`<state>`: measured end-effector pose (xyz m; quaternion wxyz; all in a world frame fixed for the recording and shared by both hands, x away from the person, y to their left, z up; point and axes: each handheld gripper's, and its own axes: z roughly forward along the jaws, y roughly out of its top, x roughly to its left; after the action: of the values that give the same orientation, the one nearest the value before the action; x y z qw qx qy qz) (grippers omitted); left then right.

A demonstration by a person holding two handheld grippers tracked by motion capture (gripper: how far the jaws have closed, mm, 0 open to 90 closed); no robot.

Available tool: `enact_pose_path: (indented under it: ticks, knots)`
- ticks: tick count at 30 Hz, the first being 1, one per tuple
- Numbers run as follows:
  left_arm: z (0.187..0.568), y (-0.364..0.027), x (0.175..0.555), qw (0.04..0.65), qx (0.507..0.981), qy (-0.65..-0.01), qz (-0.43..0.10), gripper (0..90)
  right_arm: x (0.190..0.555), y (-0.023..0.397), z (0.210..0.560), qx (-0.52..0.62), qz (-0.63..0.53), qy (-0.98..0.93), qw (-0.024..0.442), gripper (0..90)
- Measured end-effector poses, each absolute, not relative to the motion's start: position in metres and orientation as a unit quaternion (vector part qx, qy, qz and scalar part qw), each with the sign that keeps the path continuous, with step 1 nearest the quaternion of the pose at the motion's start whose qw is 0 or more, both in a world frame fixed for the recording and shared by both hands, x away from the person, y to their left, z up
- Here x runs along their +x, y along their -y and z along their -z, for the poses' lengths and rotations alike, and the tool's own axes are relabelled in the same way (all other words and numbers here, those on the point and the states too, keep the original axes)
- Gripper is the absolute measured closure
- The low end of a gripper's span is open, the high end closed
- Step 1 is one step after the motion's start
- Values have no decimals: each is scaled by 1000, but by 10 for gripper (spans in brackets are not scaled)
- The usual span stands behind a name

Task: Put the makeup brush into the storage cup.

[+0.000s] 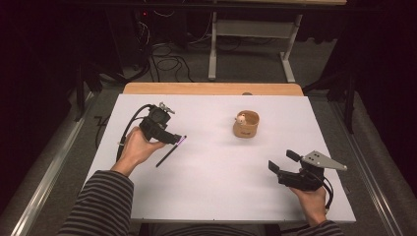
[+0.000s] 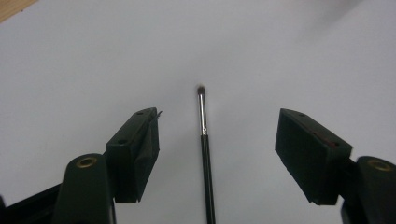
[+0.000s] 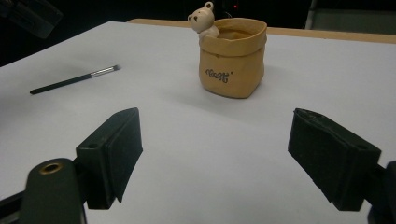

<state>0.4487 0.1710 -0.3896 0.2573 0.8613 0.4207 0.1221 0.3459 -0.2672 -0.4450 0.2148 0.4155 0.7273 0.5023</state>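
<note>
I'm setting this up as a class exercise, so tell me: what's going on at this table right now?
A person sits at a white table with a tool in each hand. The left tool is open and poised over a thin black brush that lies flat on the table, between its jaws but not yet gripped. The right tool is also open and holds nothing, pointing toward a small tan pot with a little bear at its rim.

The white table [image 1: 216,187] is lit evenly from above, while the surrounding room is left dark. Soft shadows are cast beside the yellow cup [image 3: 233,56]. Mild blur and graininess are seen throughout.
</note>
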Motion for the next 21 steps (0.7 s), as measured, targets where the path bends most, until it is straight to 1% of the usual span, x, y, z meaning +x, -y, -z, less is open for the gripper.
enact_pose_path:
  ticks: [12,21]
  knots:
    - [384,-165,458,214,878,-416,-100,347,346,267,445,413,-501,-729,216,193]
    - [388,-163,462,181,888,-414,-87,389,346,267,445,412,-501,-730,218,198]
